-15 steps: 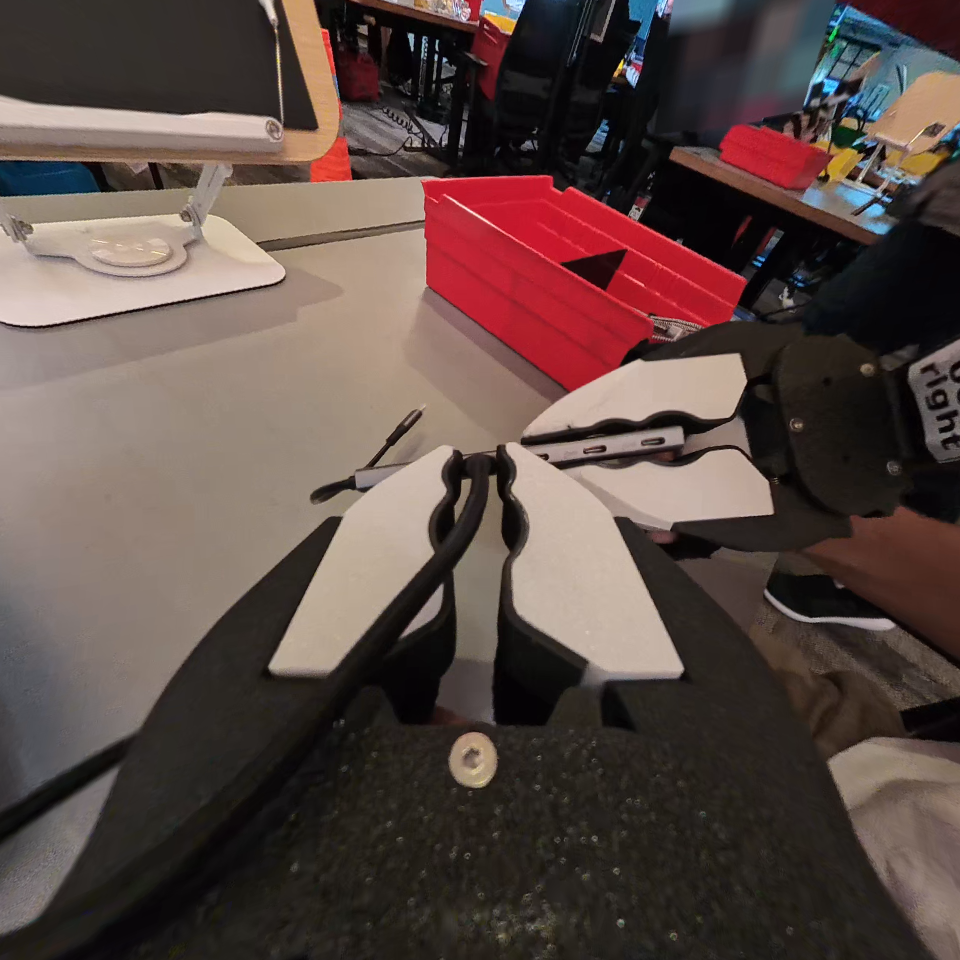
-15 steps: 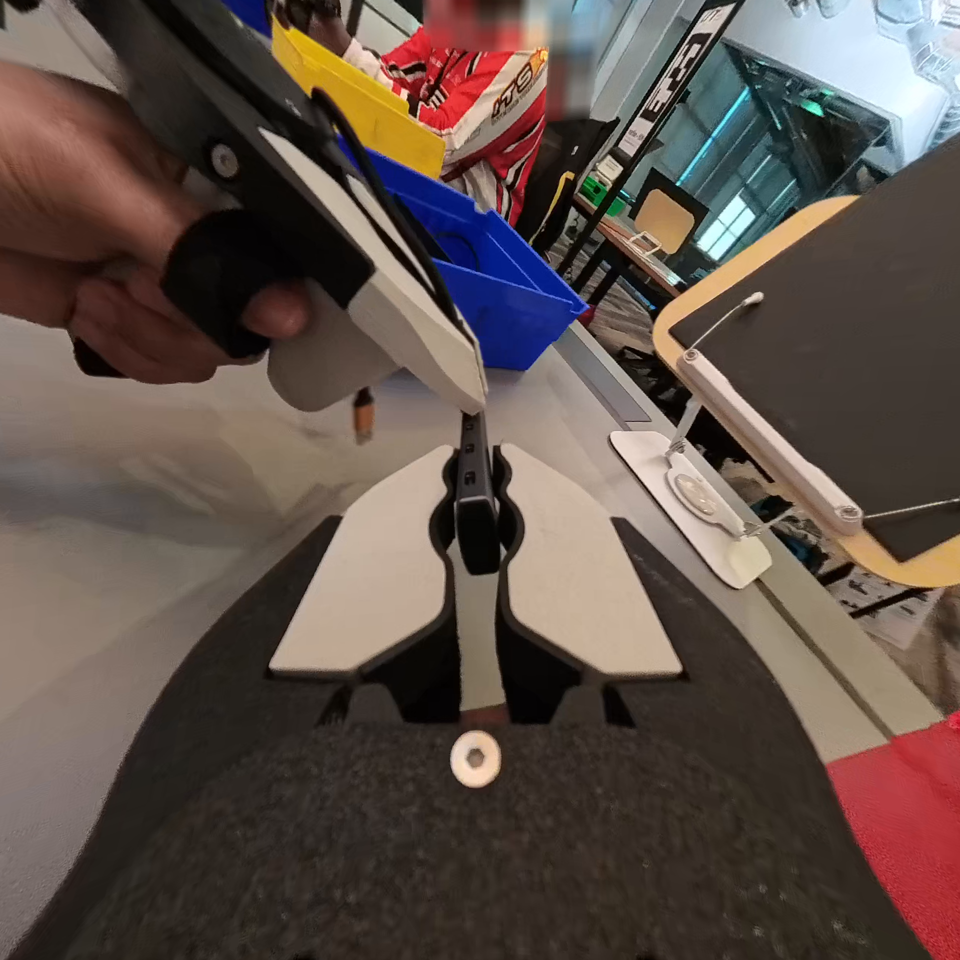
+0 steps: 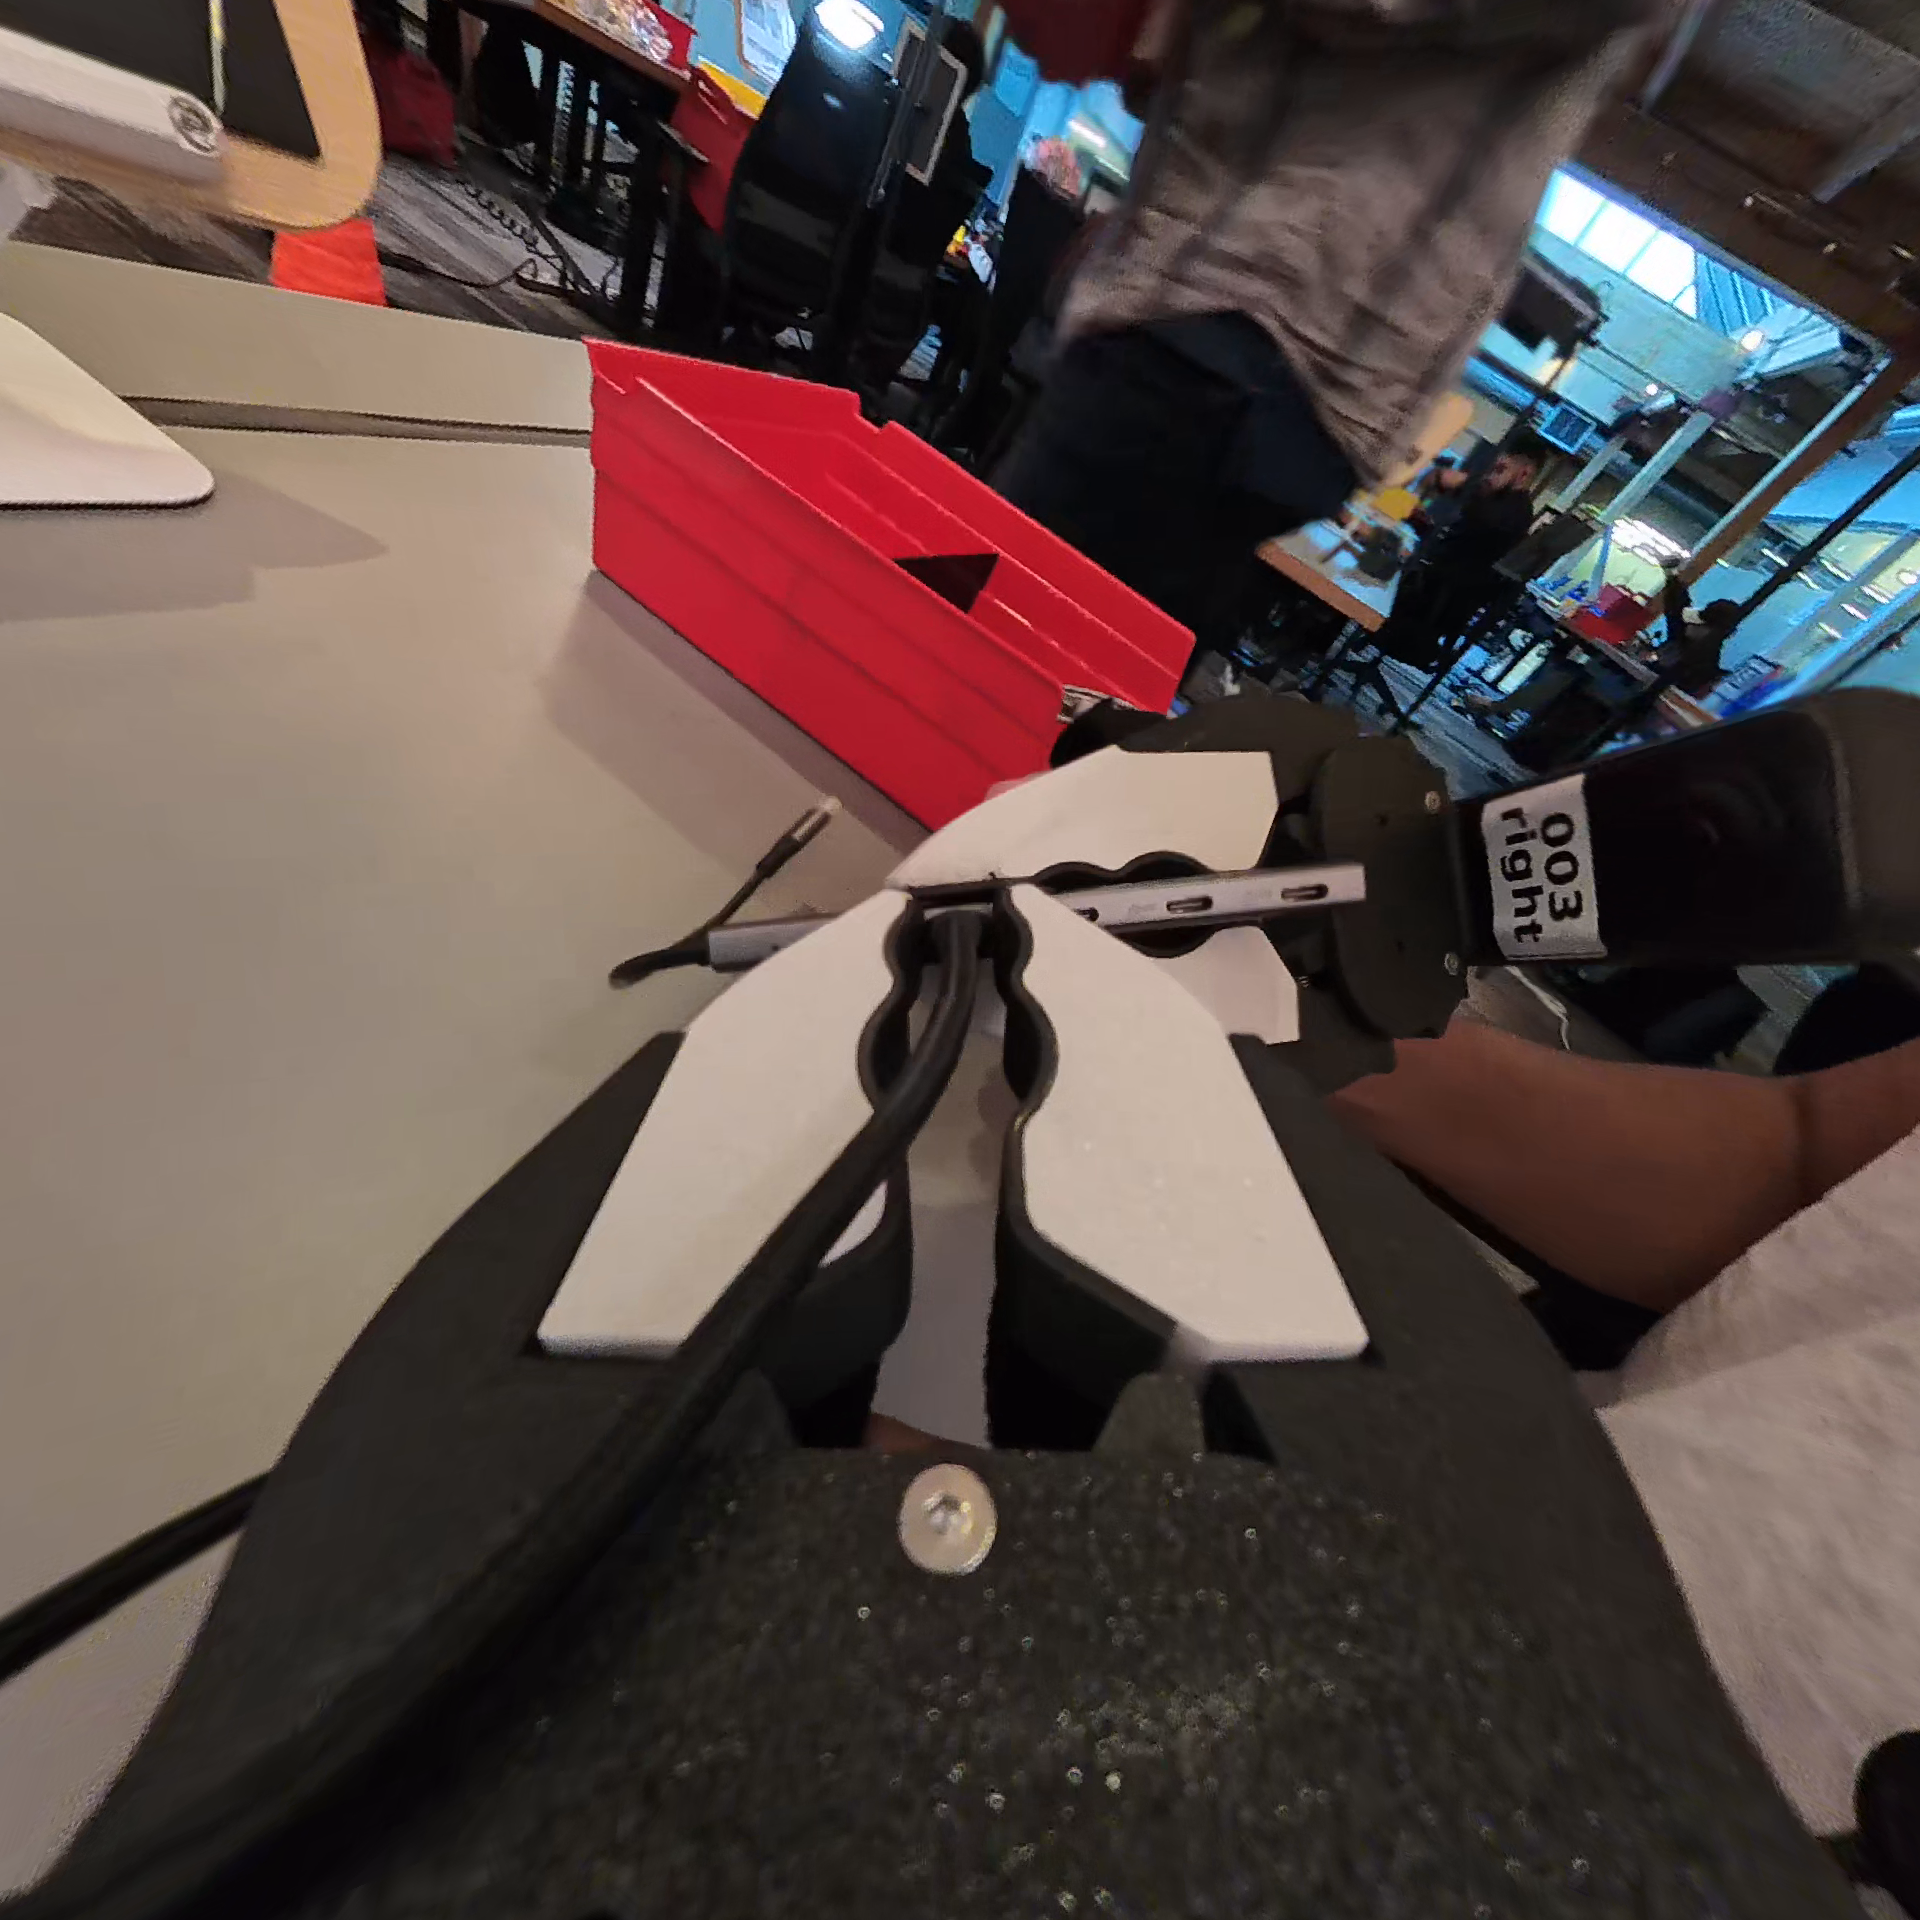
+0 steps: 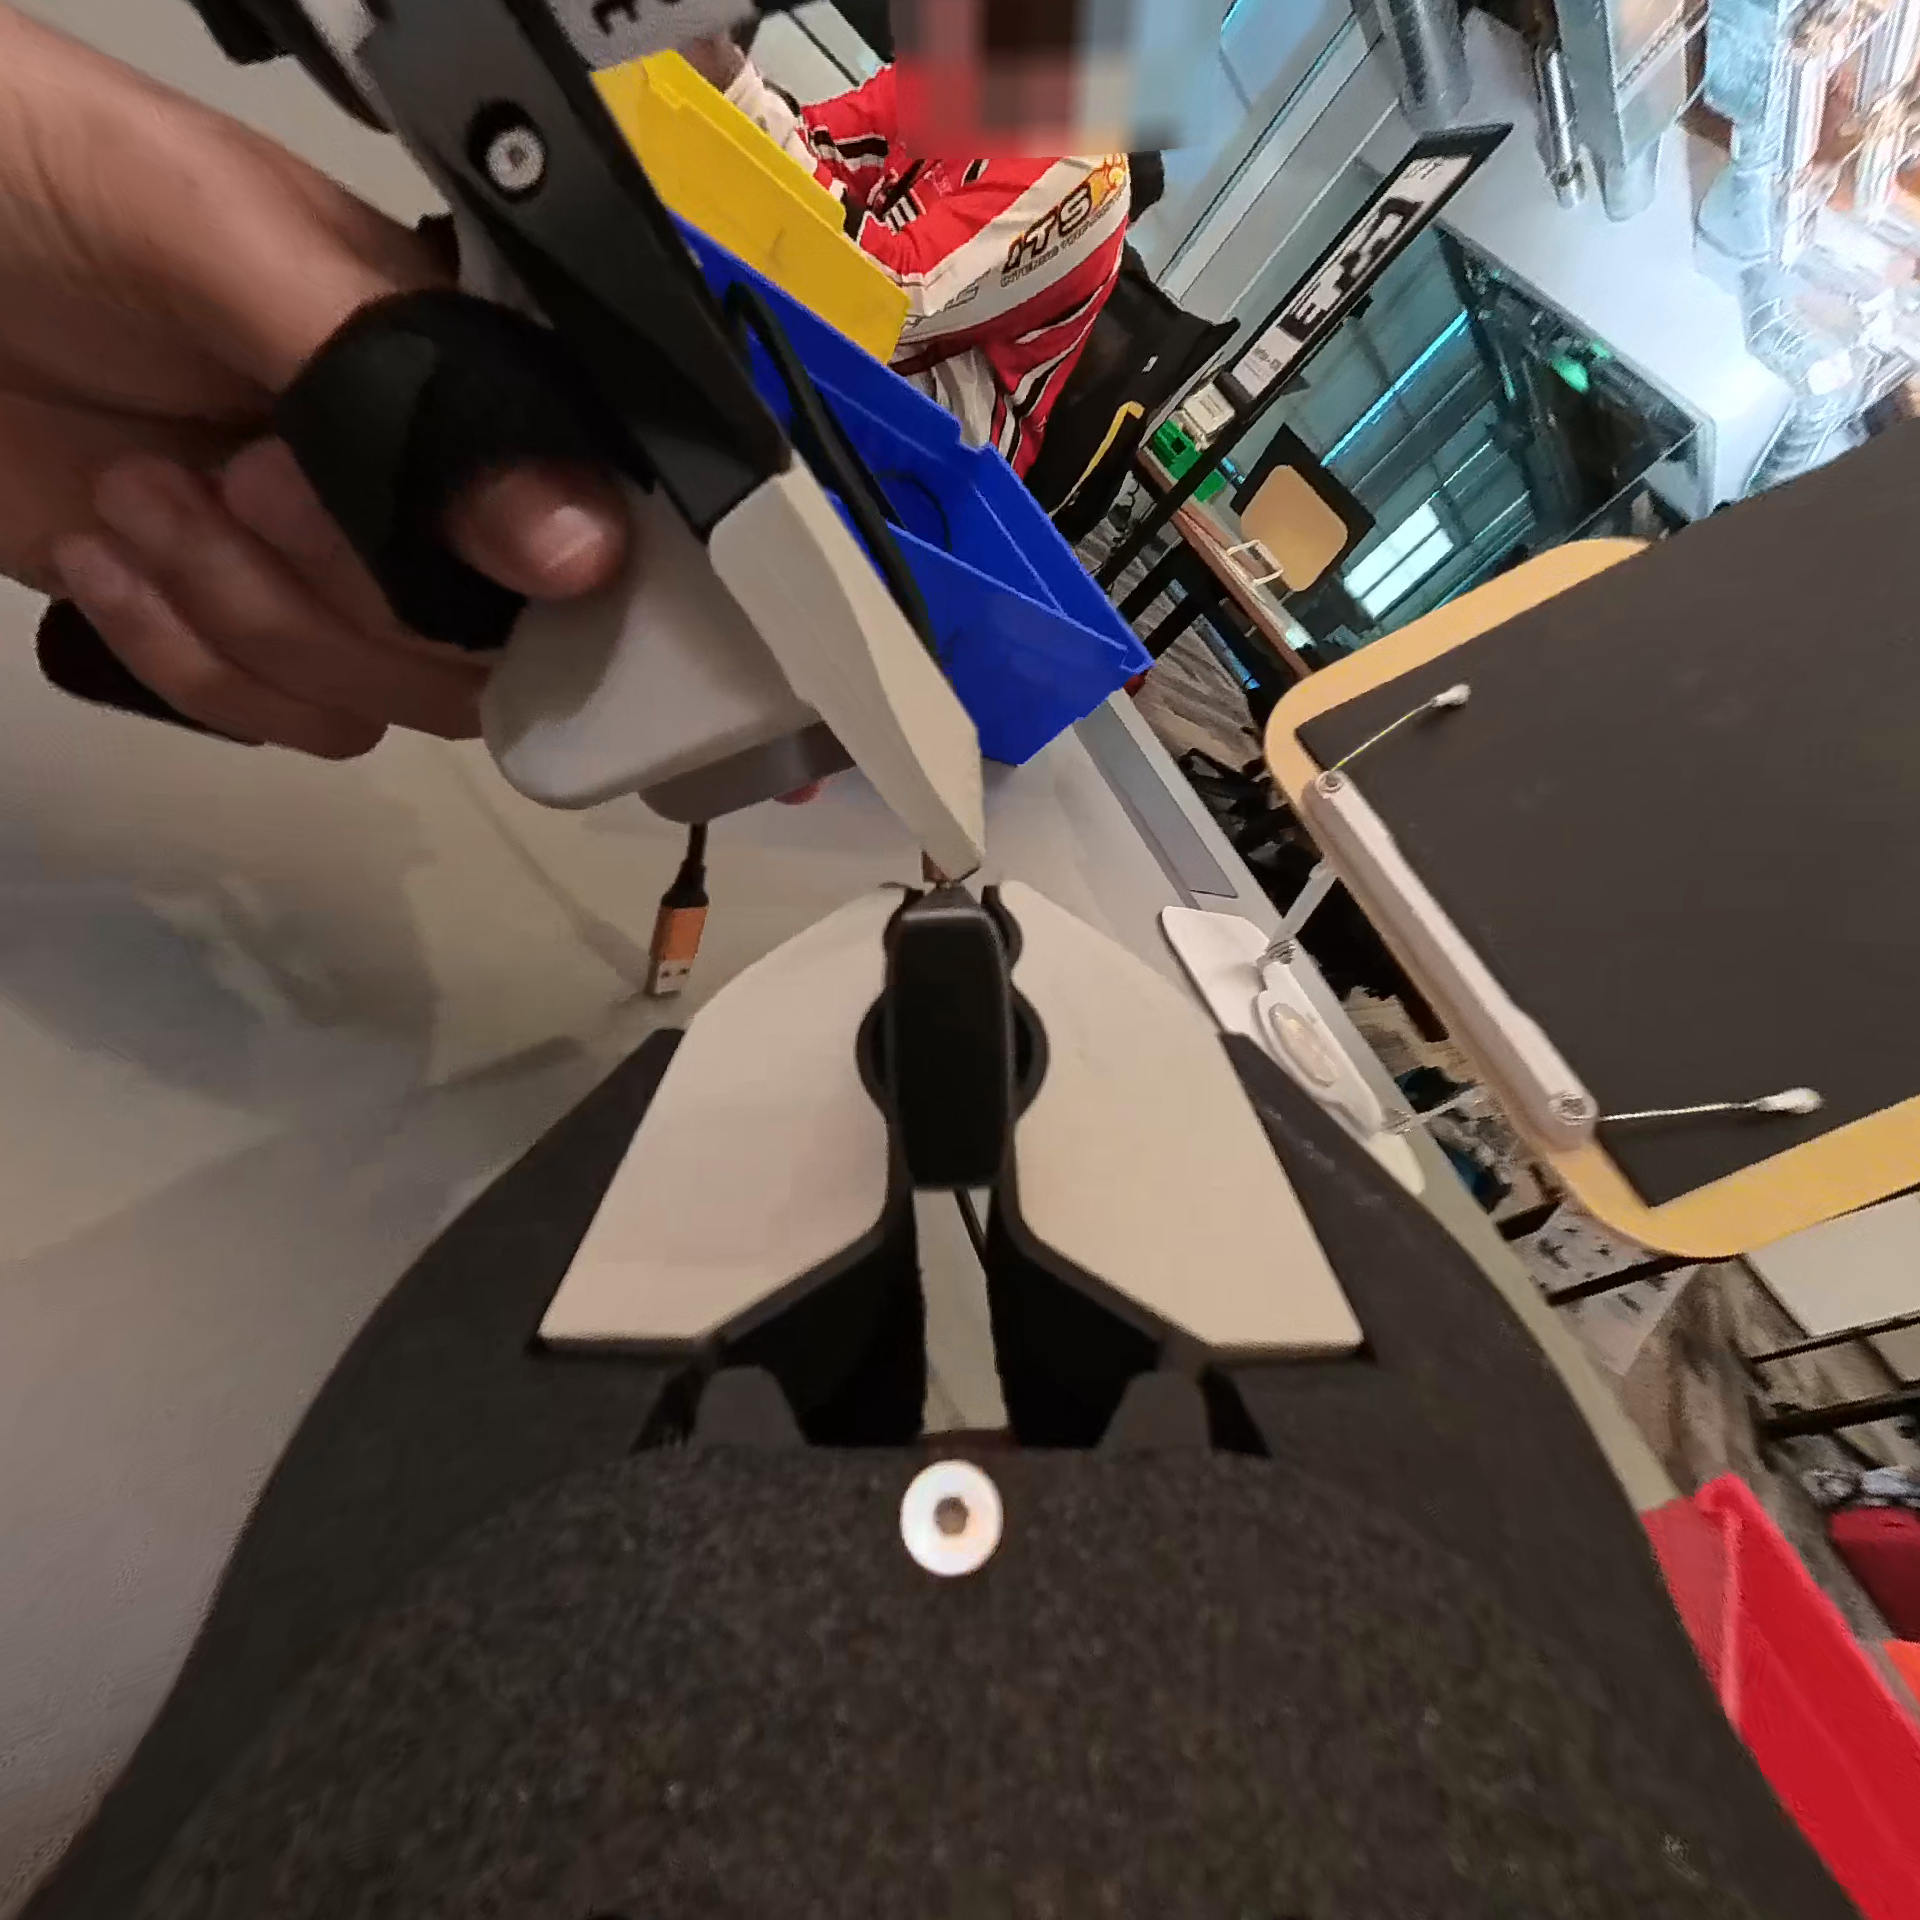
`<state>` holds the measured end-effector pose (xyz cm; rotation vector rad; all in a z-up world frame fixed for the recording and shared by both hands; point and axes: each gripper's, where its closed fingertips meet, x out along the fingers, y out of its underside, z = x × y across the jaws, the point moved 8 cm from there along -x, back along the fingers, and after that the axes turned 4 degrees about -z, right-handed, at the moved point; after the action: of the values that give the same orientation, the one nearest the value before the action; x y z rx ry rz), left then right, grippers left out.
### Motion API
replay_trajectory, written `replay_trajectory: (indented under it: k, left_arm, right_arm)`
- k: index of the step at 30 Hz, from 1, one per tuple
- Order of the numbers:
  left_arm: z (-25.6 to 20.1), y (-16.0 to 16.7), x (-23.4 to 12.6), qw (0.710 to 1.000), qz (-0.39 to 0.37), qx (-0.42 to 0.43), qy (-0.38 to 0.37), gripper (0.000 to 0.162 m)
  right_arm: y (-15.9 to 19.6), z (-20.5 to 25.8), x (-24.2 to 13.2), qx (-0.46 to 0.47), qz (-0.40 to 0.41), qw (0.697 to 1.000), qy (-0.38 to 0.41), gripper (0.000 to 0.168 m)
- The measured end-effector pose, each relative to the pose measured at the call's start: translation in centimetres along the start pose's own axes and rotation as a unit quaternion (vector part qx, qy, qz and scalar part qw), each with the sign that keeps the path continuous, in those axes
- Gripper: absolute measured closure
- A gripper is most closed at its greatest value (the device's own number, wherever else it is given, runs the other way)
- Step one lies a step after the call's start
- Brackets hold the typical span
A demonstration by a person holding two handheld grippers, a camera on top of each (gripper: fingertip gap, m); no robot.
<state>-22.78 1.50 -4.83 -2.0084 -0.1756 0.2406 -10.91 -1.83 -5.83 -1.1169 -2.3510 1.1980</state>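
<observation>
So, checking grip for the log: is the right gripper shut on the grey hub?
Shut. The right gripper has its fingers pressed against both sides of the grey USB hub, lifted above the table.

Black cable's [image 3: 914,1081] plug end — hidden between the fingers [image 3: 769,1122]

White printed label [image 3: 1538,885] seen on the right gripper's [image 3: 1039,878] black body, lettering borne on a red and white jacket [image 4: 997,260] beyond the left gripper [image 4: 951,868], black-and-white sign [image 4: 1351,260] farther off
</observation>
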Motion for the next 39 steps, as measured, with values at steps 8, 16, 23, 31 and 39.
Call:
replay_trajectory:
  k: [8, 16, 23, 31, 39]
  left_arm:
    - [0.3, -0.2, -0.6, 1.000, 0.005, 0.022, 0.022, 0.150]
    - [0.0, -0.2, -1.2, 0.999, -0.001, 0.021, 0.046, 0.150]
    - [-0.3, -0.6, -1.8, 0.999, 0.003, 0.040, 0.036, 0.150]
    - [-1.6, -5.1, -6.2, 0.992, -0.050, 0.114, 0.009, 0.150]
    - [-1.5, 1.4, -2.7, 0.999, 0.014, -0.009, 0.048, 0.149]
  right_arm:
    - [-0.4, 0.3, 0.2, -0.045, 0.008, 0.999, 0.016, 0.156]
    - [-1.1, 0.5, -0.1, -0.066, -0.001, 0.998, 0.013, 0.156]
    - [-1.4, 0.8, -0.3, -0.083, -0.002, 0.996, 0.022, 0.156]
    - [-1.3, -4.1, -2.3, -0.028, -0.004, 0.997, 0.071, 0.157]
    - [-1.1, -4.4, -2.8, 0.026, -0.017, 0.998, 0.052, 0.157]
